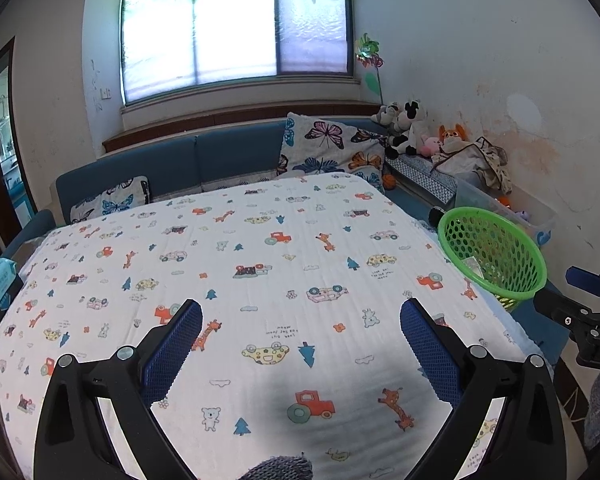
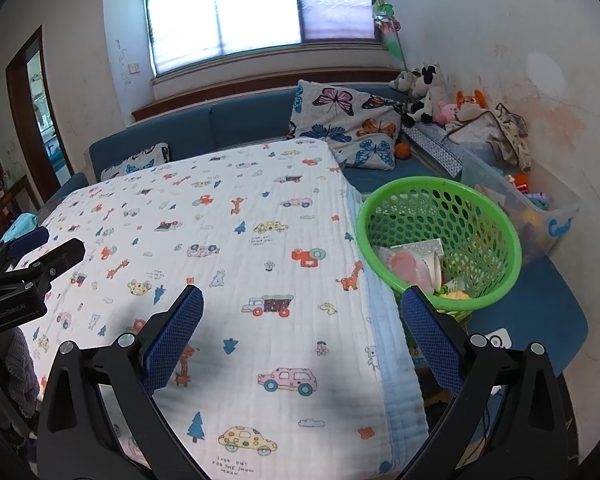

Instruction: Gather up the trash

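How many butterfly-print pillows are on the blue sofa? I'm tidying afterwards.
2: a large butterfly pillow propped in the sofa's far right corner, and a small butterfly pillow at its left end. Others may be hidden.

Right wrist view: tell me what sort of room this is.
Likely a home living room or playroom: a blue sofa under a window, stuffed toys in the corner, and a clear toy bin.

Open cloth ahead, basket at your right

Your way across the patterned blanket (image 2: 260,240) is clear; the green basket (image 2: 440,236) blocks its right edge, pillows (image 2: 348,124) behind.
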{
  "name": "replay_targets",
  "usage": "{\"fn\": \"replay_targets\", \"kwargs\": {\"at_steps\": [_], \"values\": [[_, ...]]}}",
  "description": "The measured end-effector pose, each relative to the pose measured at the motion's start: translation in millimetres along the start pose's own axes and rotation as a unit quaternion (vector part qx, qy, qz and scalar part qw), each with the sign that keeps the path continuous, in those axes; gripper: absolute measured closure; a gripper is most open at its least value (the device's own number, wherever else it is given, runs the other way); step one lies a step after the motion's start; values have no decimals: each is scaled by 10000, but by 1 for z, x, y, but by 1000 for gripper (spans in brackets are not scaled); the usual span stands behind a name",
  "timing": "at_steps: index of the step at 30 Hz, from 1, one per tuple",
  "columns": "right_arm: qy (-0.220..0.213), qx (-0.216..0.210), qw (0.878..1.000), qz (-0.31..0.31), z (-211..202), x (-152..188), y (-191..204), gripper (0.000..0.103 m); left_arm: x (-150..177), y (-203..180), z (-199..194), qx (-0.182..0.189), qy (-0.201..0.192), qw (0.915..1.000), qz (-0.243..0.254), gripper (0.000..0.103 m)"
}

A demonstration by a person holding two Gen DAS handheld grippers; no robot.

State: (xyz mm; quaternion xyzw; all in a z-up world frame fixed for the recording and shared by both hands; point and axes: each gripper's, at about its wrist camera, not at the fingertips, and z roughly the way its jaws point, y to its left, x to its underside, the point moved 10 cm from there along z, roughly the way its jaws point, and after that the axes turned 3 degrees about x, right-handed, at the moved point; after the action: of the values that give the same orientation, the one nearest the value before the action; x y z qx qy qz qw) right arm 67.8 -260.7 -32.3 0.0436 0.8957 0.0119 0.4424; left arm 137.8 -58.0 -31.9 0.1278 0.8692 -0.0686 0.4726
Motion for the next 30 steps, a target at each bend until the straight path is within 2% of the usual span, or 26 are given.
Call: {"fn": "replay_targets", "kwargs": {"at_steps": [14, 30], "values": [[-265, -92, 9996, -31, -18, -5, 4, 5, -3, 0, -15, -43, -174, 9998, -1, 7], [-370, -79, 9993, -62, -29, -5, 5, 5, -1, -1, -25, -47, -269, 9996, 3, 7]]}}
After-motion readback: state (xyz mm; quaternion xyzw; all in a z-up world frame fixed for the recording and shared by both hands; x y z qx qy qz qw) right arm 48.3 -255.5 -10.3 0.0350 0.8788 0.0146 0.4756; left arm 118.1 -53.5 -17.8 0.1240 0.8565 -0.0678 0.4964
